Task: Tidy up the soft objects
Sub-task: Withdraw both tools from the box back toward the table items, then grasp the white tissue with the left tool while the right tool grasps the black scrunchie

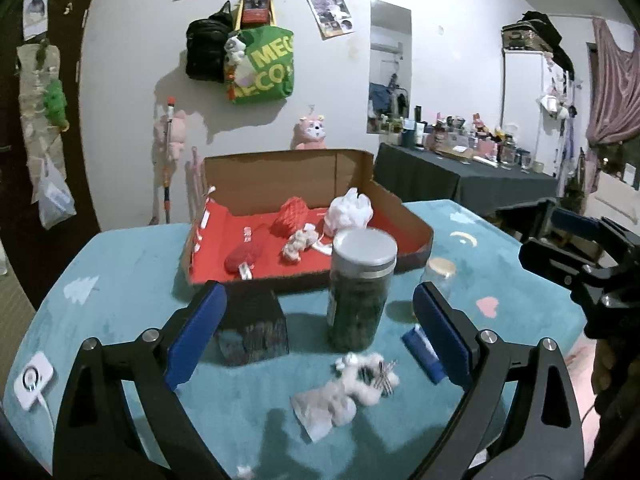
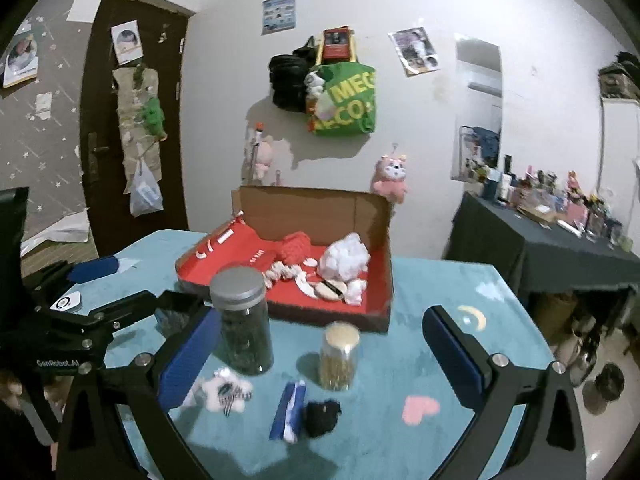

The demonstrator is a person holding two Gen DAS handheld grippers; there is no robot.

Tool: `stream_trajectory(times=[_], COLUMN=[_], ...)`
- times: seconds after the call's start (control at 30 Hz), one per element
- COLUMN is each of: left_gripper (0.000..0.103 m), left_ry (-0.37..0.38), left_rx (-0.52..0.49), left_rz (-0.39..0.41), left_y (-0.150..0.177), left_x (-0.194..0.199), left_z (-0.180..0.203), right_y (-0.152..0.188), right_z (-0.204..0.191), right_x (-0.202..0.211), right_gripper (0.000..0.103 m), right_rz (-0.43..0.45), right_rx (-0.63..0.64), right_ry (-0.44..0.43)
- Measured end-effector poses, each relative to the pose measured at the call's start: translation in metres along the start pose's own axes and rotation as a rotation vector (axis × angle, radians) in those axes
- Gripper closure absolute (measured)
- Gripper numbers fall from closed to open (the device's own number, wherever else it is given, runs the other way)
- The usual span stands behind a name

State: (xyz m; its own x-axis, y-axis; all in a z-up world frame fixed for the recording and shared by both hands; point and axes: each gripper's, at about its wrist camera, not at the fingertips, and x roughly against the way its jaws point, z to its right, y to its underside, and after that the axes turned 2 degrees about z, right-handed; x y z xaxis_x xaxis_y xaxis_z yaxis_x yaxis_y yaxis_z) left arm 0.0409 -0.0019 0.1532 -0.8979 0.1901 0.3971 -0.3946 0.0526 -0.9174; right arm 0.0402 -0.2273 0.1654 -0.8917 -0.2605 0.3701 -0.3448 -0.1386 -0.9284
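Tall jar [image 1: 362, 290] and small jar [image 2: 339, 356] block the box [image 1: 416, 236] front; black block [image 1: 254, 330] probably crowds left, teal table [image 1: 120, 280] edges open

Both tongs hang above the near edge of the desk, tilted a little downward toward it. The left tongs [image 1: 320, 332] stand wide apart, blue pads [image 1: 196, 332] facing each other, nothing gripped. The right tongs [image 2: 320, 354] are spread just as wide and likewise empty, black arms side by side.
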Motion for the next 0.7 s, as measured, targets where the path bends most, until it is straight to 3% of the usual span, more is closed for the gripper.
stream_trajectory(times=[0.27,0.53,0.7], left_gripper=[0.007,0.007,0.007], left_ry=[-0.081,-0.096,-0.117], left_rx=[0.008,0.025,0.048], left_rz=[0.012,0.011,-0.013], left_y=[0.044,0.07,0.08], left_x=[0.007,0.003,-0.007], left_z=[0.008,0.008,0.003], right_y=[0.049,0.086,0.102], right_z=[-0.008,-0.004,0.0], right_x=[0.01,-0.006,-0.022], right_gripper=[0.0,0.0,0.0], right_rz=[0.049,0.011,-0.056], right_rx=[-0.011,-0.059,-0.091], right_ry=[0.057,0.093,0.097])
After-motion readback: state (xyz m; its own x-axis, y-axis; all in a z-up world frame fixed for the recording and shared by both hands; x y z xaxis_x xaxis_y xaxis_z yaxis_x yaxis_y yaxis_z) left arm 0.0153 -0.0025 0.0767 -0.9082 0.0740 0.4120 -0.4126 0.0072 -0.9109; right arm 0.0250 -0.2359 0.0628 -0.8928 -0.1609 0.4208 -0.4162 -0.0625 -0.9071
